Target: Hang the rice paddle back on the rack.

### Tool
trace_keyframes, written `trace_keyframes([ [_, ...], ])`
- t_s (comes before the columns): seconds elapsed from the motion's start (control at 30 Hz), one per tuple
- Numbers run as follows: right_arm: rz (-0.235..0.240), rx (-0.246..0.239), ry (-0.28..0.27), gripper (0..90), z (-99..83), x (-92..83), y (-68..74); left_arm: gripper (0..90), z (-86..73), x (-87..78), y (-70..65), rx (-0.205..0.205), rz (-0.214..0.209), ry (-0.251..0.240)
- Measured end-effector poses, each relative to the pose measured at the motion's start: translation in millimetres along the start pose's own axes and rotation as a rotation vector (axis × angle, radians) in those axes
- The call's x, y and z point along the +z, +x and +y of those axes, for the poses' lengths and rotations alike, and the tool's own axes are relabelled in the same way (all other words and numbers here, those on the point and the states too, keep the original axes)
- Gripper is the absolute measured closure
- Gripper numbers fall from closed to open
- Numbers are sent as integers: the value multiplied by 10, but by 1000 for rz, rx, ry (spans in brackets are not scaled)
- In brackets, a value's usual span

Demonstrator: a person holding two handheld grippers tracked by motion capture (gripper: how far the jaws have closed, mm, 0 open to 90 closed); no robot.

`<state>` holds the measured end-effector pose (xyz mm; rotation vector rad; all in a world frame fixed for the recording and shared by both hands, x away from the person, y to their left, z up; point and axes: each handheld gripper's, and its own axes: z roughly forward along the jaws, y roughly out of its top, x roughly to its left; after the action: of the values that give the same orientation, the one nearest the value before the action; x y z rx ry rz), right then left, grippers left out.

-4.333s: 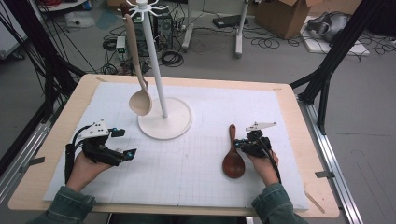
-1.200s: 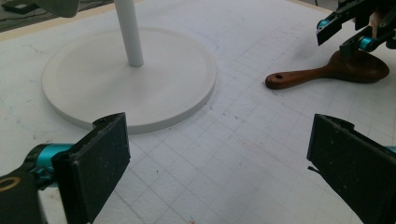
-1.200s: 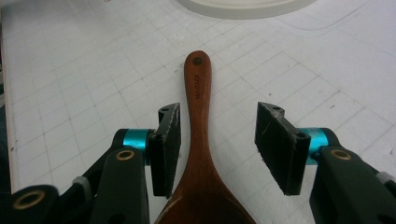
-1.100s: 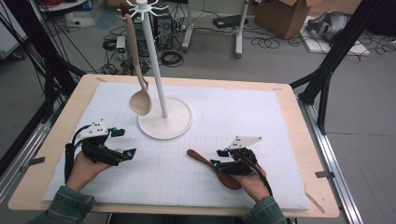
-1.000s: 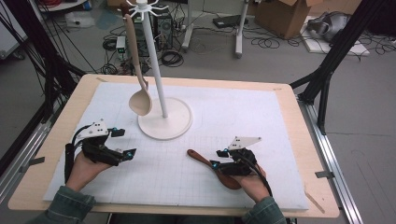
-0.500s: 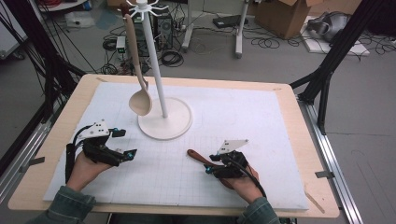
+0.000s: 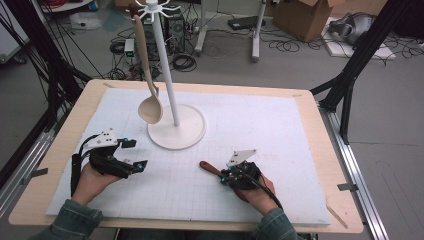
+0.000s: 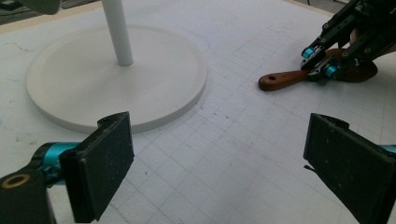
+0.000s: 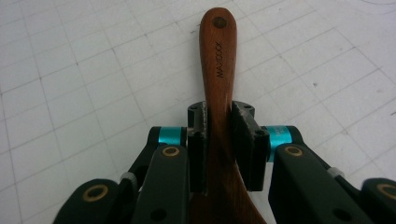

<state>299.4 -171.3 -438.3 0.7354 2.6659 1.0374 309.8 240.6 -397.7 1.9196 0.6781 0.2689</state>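
The right gripper [image 7: 226,176] sits low and right of centre in the high view, its jaws having just been closing, and they are now clamped on the dark wooden spoon [image 7: 212,169], one pad on each side of the handle. In the right gripper view the same right gripper [image 9: 219,140] pinches the handle just above where it widens toward the bowl, while the rest of the spoon [image 9: 217,56] runs up the middle of the frame to a rounded end with a small hole. The spoon lies flat on the white gridded mat [image 7: 280,135].

The worktop [image 7: 320,150] is a pale wooden board with the mat covering most of it. On the mat, upper left of centre in the high view, stands a white rack [image 7: 176,127] with a round base and a thin upright post. From a hook at the top of the rack hangs a pale wooden ladle [image 7: 149,107], its bowl just beside the post and just above the base.

The left gripper [image 7: 136,155] rests at lower left in the high view, well apart from the spoon, its jaws spread wide with nothing between them. In the left gripper view the spoon [image 8: 285,79] appears at upper right, held by the other gripper, and the rack's base fills the upper left.
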Motion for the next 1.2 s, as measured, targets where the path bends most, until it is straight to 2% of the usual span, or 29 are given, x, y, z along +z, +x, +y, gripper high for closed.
trace_keyframes([
  [0.2,-12,-14,0,784,2,-7,23,138,2,31,-26,-1,-7,11],
  [0.37,1,-6,-7,785,-2,-17,27,170,9,56,-45,-5,-15,16],
  [0.73,23,-8,-82,785,33,-70,84,230,35,147,-120,4,-43,28],
  [1.2,56,-33,-175,786,162,-70,219,300,107,345,-263,3,-117,36],
])
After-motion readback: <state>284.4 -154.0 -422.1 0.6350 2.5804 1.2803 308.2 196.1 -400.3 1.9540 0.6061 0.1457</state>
